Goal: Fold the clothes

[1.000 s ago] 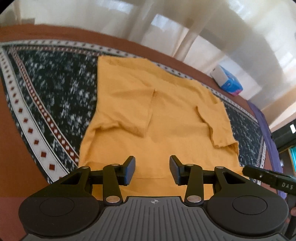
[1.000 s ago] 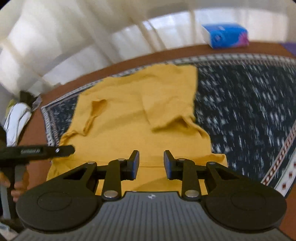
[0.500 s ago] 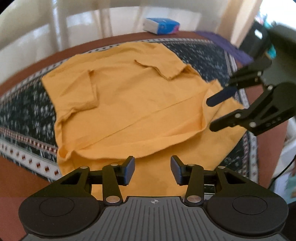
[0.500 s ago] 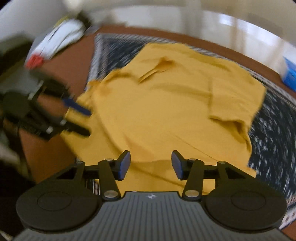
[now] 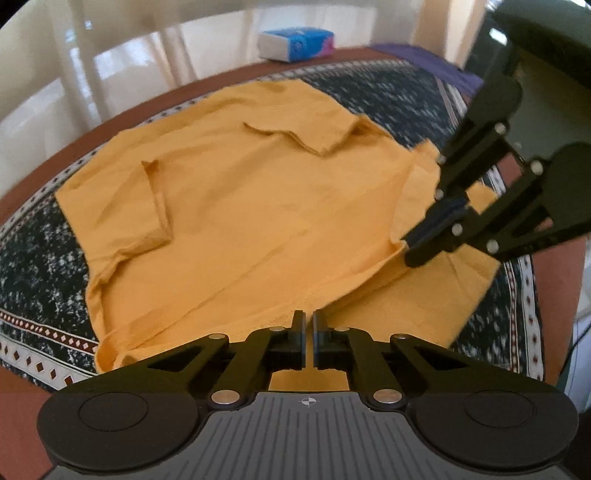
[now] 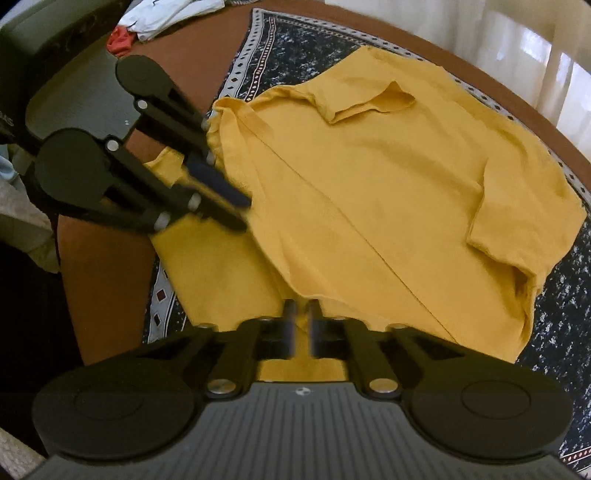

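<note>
1. Left wrist view: a yellow T-shirt (image 5: 258,206) lies spread on a dark patterned rug (image 5: 40,251), both sleeves folded in over the body.
2. The left gripper (image 5: 308,334) sits at the shirt's near hem, its fingers drawn to a narrow slit with the raised hem edge running in between them, pinching the cloth.
3. At the right of this view, the right gripper (image 5: 424,247) reaches in from the side, its fingers pressed together on the lifted hem at the shirt's other corner.
4. A blue and white tissue pack (image 5: 297,43) rests on the brown surface beyond the rug, before pale curtains (image 5: 110,55).
5. Right wrist view: the same T-shirt (image 6: 388,177) fills the middle of the frame, its lifted top layer showing the lower layer beneath near the hem.
6. The right gripper (image 6: 302,328) is nearly closed on the hem, a strip of yellow cloth showing in the narrow gap.
7. At left, the left gripper (image 6: 236,210) clamps the hem's far corner, fingers together.
8. White and red clothes (image 6: 147,22) lie off the rug's (image 6: 565,332) far end.
</note>
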### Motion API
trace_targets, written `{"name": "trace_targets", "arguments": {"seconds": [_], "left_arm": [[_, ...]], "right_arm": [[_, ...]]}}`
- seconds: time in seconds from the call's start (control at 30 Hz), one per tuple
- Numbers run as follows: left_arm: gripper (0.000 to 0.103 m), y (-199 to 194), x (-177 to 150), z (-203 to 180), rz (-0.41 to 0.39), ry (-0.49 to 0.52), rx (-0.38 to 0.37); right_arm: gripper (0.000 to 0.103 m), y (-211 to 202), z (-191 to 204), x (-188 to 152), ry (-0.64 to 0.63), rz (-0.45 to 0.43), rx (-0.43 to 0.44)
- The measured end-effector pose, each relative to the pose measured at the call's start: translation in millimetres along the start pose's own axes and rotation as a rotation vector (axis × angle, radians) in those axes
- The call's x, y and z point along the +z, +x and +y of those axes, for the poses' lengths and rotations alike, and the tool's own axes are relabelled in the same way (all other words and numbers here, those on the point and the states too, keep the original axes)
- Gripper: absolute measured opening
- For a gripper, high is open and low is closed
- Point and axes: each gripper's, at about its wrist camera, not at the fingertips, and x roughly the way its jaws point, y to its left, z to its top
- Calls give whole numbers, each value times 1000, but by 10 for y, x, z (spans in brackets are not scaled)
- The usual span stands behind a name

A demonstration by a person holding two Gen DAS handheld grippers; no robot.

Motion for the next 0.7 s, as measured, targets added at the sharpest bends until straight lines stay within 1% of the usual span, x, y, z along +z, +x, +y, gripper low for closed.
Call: {"name": "trace_targets", "arguments": {"seconds": [0.07,0.2,0.43,0.5,0.53,0.57,0.67,0.7], "left_arm": [[0,-24,39,61,-29,-39,15],[0,23,152,205,-47,-118,14],[0,209,262,387,-52,-229,80],[1,255,260,439,-55,-256,110],[13,273,259,469,-60,-269,128],[22,265,255,514,-67,-289,137],[22,97,214,720,-111,-395,121],[22,-7,178,801,-131,-433,103]], "right_arm": [[6,14,-53,29,24,-15,-24],[5,43,-158,87,72,-44,-73],[5,95,-344,188,156,-95,-159],[5,144,-443,173,227,-112,-191],[5,159,-501,156,267,-122,-202],[5,153,-562,130,308,-133,-215],[7,2,-710,10,411,-190,-240],[7,-68,-754,-37,443,-212,-246]]}}
